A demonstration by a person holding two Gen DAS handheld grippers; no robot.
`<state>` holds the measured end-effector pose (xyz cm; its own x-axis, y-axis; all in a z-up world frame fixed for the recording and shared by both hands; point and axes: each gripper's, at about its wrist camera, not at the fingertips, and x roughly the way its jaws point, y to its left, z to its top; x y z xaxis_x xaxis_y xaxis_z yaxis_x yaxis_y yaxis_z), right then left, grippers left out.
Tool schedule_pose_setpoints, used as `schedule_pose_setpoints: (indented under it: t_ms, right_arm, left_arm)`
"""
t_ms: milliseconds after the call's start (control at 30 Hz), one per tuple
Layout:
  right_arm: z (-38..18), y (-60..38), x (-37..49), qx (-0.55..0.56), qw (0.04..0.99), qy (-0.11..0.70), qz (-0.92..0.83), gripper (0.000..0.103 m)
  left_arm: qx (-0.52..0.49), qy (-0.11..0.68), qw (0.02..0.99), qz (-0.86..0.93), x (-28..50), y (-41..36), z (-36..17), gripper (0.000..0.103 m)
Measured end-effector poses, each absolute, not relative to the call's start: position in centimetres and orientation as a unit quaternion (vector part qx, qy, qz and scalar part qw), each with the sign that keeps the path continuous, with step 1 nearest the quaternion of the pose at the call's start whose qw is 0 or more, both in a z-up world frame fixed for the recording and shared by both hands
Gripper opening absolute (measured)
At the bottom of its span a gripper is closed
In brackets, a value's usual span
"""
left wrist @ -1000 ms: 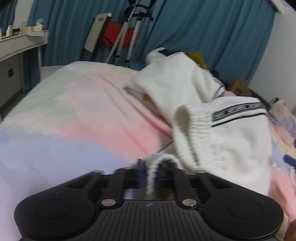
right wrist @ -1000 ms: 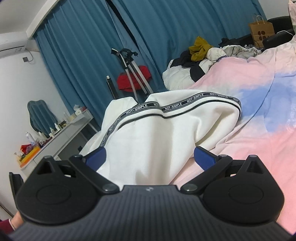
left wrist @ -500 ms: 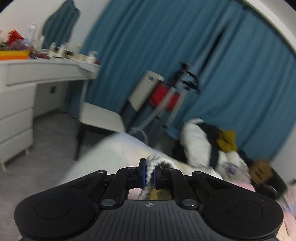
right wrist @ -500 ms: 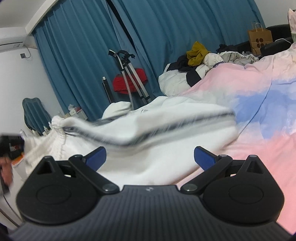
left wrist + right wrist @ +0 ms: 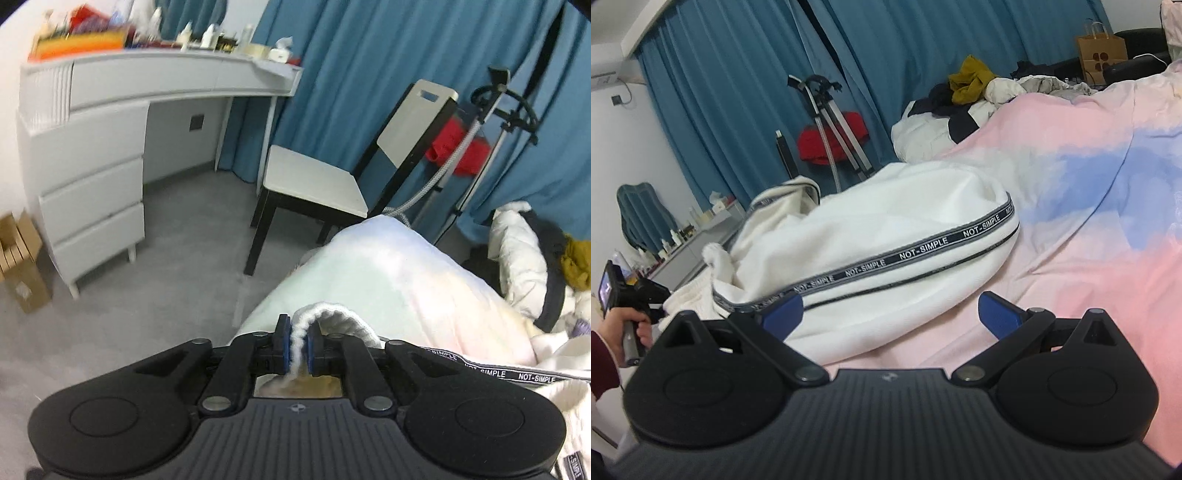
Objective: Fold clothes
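A white garment [image 5: 886, 236] with a dark "NOT-SIMPLE" tape stripe lies bunched on the pink and blue bed cover [image 5: 1089, 229]. My left gripper [image 5: 296, 345] is shut on the garment's ribbed white hem [image 5: 332, 317], held over the bed's left corner. The stripe also shows in the left wrist view [image 5: 517, 374]. My right gripper [image 5: 890, 314] is open and empty, hovering just in front of the garment. The left gripper also shows in the right wrist view [image 5: 635, 295], held in a hand at the far left.
A white-seated chair [image 5: 332, 181] and a white dresser [image 5: 92, 166] stand on the grey floor left of the bed. A clothes steamer stand [image 5: 827, 122] and blue curtains are behind. A pile of clothes [image 5: 967, 96] lies at the bed's far end.
My left gripper has pulled the hem to the left, off toward the bed's edge, and now faces the chair and dresser. The garment has stretched out and dropped flatter. The right gripper has stayed open.
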<state>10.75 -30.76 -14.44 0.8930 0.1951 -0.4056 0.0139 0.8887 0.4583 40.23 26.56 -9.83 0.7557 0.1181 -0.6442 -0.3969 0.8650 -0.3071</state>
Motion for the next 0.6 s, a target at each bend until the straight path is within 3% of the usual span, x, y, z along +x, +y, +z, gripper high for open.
schedule_pose_setpoints:
  t_ms: [67,200,500,600]
  right_arm:
    - [-14.8,-30.8,11.2,0.235,0.942,0.233,0.047,0.103]
    - [-14.8,-30.7,11.3,0.236,0.941,0.236,0.05,0.103]
    - [-12.8,-30.9,9.4,0.23,0.948,0.217,0.043,0.103]
    - [-12.0,-31.1,8.6,0.227,0.95,0.21,0.04,0.103]
  left_arm:
    - [-0.228,0.318,0.911,0.132,39.8,27.5,-9.5,0.016]
    - [-0.222,0.315,0.911,0.149,37.5,28.6,-7.9,0.056]
    - [-0.279,0.311,0.899,0.13,29.6,25.9,-1.2,0.079]
    - [-0.334,0.338,0.875,0.092,28.9,22.2,-0.3,0.079]
